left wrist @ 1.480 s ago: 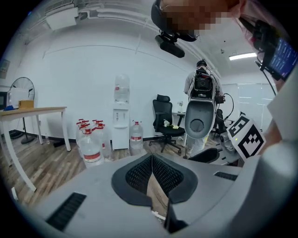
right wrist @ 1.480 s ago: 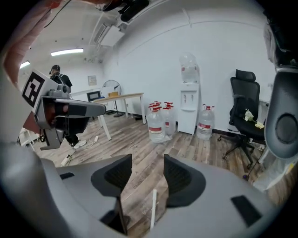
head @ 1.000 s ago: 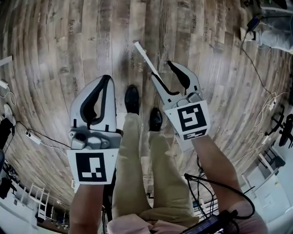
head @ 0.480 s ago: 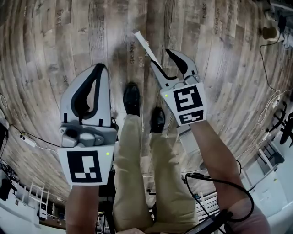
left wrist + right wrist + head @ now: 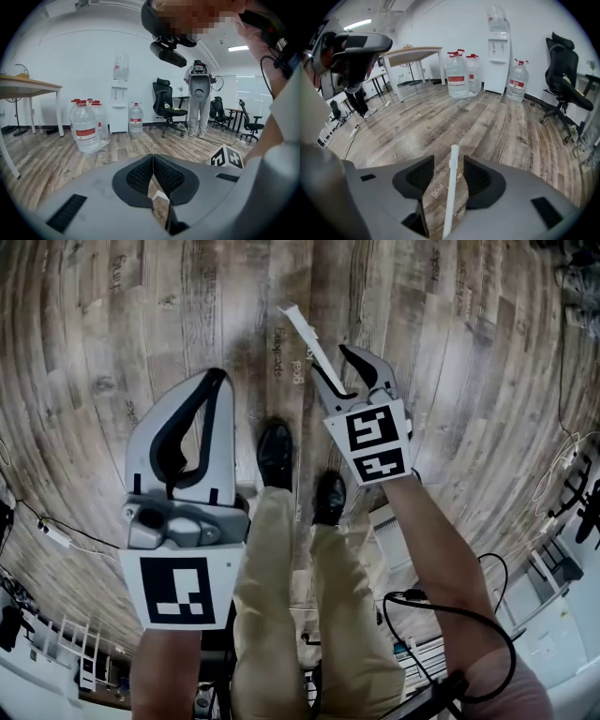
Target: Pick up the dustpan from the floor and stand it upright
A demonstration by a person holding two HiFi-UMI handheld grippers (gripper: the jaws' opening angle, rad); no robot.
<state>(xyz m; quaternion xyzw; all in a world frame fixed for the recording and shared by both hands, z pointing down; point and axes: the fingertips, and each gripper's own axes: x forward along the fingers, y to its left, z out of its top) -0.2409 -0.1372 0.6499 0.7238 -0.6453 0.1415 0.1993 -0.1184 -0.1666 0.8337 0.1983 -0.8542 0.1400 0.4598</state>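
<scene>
The dustpan shows as a thin white handle (image 5: 305, 343) slanting over the wood floor, also seen in the right gripper view (image 5: 451, 187). My right gripper (image 5: 333, 367) (image 5: 448, 159) is shut on that handle, which runs lengthwise between its jaws and sticks out past the tips. A white ribbed piece (image 5: 386, 532) under my right forearm may be the pan; I cannot tell. My left gripper (image 5: 217, 376) (image 5: 153, 157) is shut, pads touching, with nothing in it, held at the left away from the handle.
The person's two black shoes (image 5: 275, 451) (image 5: 328, 495) stand between the grippers. Cables lie at the right (image 5: 553, 465) and left (image 5: 56, 521) edges. Water bottles (image 5: 457, 75), a dispenser (image 5: 497, 51), a table (image 5: 415, 54) and an office chair (image 5: 565, 70) stand along the wall.
My right gripper has moved forward, away from the shoes, and the white handle has gone with it. The left gripper has hardly shifted and stays shut.
</scene>
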